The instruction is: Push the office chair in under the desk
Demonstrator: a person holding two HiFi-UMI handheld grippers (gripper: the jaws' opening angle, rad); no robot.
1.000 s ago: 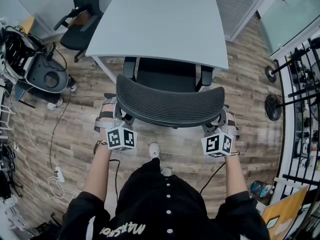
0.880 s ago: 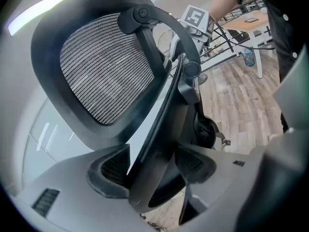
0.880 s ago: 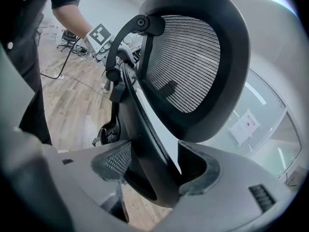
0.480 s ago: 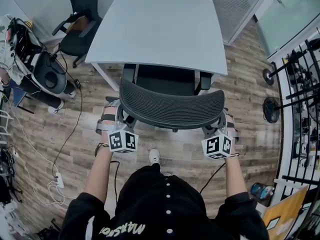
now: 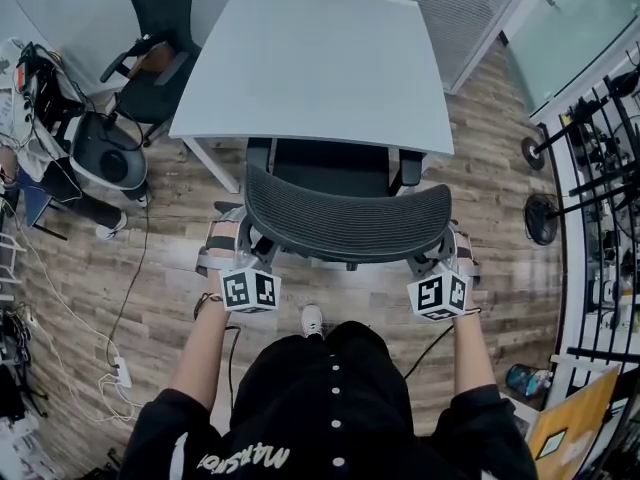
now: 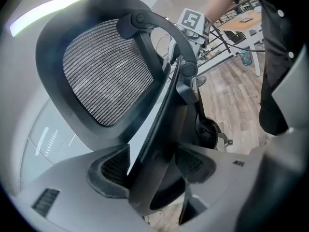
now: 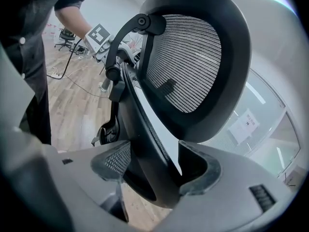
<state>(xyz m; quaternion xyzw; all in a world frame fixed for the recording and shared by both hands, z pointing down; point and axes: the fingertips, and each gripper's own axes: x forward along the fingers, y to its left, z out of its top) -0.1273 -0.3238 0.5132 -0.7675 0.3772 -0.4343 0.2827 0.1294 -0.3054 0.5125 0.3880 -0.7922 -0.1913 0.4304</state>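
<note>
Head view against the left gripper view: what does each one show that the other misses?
Only the head view shows the desk, the office chair's seat partly under it, and a second chair beside the desk. Only the left gripper view shows the left gripper up close, its jaws closed on the rim of the backrest, and the curved support arm behind the mesh. Both show the backrest, the right gripper with its marker cube, and the wooden floor.
</note>
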